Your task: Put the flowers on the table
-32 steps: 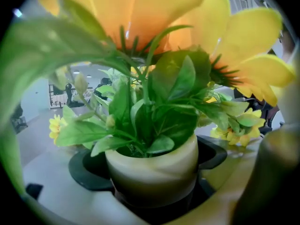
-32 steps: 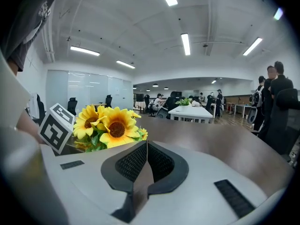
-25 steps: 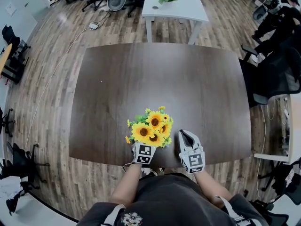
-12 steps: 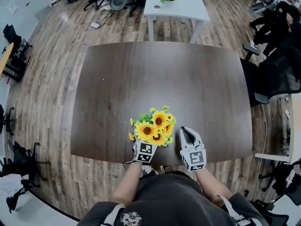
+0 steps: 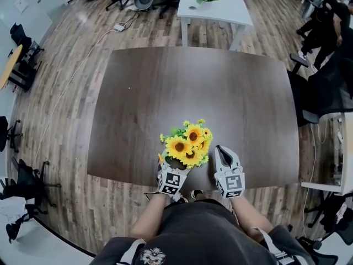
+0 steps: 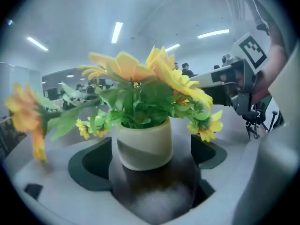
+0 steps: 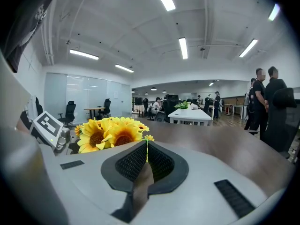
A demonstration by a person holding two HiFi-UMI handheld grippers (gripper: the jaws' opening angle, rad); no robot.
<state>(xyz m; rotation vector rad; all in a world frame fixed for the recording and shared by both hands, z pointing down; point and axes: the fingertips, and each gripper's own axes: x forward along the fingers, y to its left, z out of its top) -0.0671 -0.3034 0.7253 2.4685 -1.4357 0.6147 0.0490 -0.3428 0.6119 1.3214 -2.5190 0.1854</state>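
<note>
The flowers (image 5: pixel 187 145) stand upright near the counter's (image 5: pixel 231 104) near edge, about midway along it. Their long axis runs vertical, from pot to blooms. In the head view the yellow heads with brown centres face up, fanned over green leaves. Smaller yellow blossoms hang at the bunch's sides.

The pot (image 6: pixel 143 144) is round, smooth and cream, with a slanted grey band across its wall, and it narrows a little toward the base. It sits on the dark, wood-grained counter top, which has rounded corners.

The left gripper (image 6: pixel 151 149) has its 2 fingers (image 6: pixel 89 161) spread, 1 on each side of the pot. The pot lies close to the left finger, and a gap shows at the right one, so the hold looks released.

The right gripper (image 7: pixel 146 149) is just to the right of the bunch, low over the counter. Its ribbed black fingers (image 7: pixel 129 163) are clenched together on nothing, pointing toward the far edge.
</note>
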